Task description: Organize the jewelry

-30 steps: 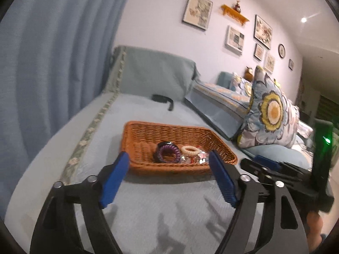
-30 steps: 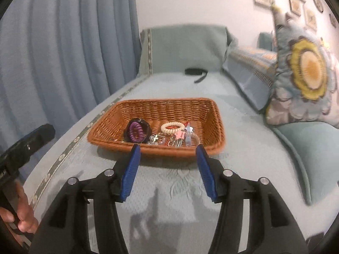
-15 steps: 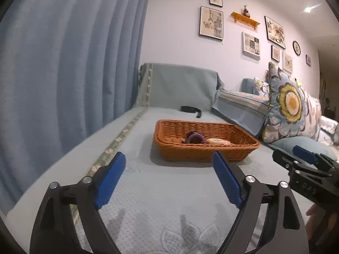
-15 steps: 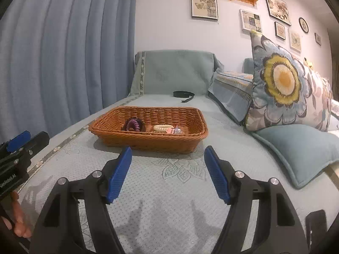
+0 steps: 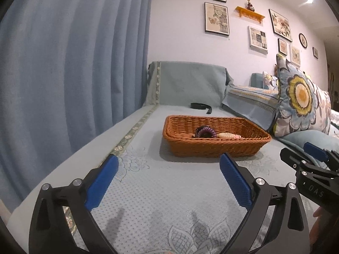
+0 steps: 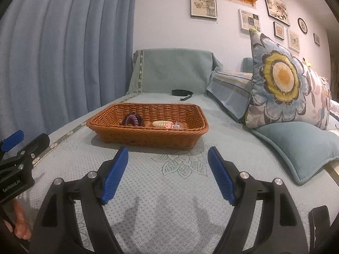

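— Jewelry first: where does it sit from the jaws?

— Ahead of both pairs, well apart from them. Nearest to me, the left gripper (image 5: pixel 167 162) stands with its blue pads (image 5: pixel 101 183) spread wide and nothing between them, just sofa cover (image 5: pixel 161 207) below. The right gripper (image 6: pixel 168 153) is the same: jaws wide apart, holding nothing.

— And past the fingertips?

— The wicker basket (image 6: pixel 148 135) rests on the cover, straight ahead of the right jaws and ahead, slightly right, of the left ones. Inside it, near the front wall, lies a purple coil bracelet (image 6: pixel 133 120) on something dark, and just to its right a cream beaded bracelet (image 6: pixel 160 123). Right of that sit a few small shiny pieces (image 6: pixel 175 125), too small to tell apart.

— Anything beyond the basket?

— A black strap (image 6: pixel 182 93) lies farther back, near the draped backrest (image 6: pixel 173 72). Off to the right of the jaws a flowered cushion (image 6: pixel 281 80) leans upright, with a plain teal cushion (image 6: pixel 296 146) lying in front of it. Blue curtains (image 6: pixel 63 63) hang on the left, and framed pictures (image 6: pixel 203 2) line the far wall.
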`<action>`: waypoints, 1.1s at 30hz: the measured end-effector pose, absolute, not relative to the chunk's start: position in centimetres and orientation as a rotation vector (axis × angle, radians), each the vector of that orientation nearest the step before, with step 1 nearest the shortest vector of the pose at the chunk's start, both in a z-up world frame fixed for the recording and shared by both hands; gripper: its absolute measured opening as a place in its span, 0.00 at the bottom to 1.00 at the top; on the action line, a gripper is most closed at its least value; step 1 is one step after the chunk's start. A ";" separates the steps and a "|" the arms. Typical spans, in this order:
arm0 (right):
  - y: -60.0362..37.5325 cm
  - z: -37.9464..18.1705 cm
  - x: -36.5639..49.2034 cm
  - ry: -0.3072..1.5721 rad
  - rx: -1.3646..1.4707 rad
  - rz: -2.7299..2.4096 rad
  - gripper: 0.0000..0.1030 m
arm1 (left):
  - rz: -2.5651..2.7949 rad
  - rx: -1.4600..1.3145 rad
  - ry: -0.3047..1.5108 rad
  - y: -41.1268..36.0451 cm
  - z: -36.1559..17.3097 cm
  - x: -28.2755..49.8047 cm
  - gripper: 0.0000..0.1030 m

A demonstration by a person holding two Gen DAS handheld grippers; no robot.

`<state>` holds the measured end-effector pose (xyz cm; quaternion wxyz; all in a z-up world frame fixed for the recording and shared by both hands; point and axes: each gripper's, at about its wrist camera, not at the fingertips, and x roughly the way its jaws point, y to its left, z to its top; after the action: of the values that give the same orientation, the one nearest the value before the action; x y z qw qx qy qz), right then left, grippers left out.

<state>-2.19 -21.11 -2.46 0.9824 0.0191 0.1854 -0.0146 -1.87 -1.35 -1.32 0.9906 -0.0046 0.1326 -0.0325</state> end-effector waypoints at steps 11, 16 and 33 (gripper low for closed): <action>-21.3 -2.6 -1.9 0.385 0.043 -0.030 0.72 | -0.050 0.011 0.264 -1.6 -1.3 -1.9 0.92; -21.3 -2.6 -1.9 0.386 0.043 -0.030 0.73 | -0.050 0.011 0.265 -1.6 -1.3 -1.7 0.92; -21.3 -2.7 -1.8 0.389 0.042 -0.030 0.73 | -0.047 0.008 0.270 -1.6 -1.3 -1.7 0.92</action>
<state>-1.83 -21.29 -2.69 0.9808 0.0210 0.1934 -0.0150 -1.74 -1.60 -1.26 0.9906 0.0042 0.1344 -0.0236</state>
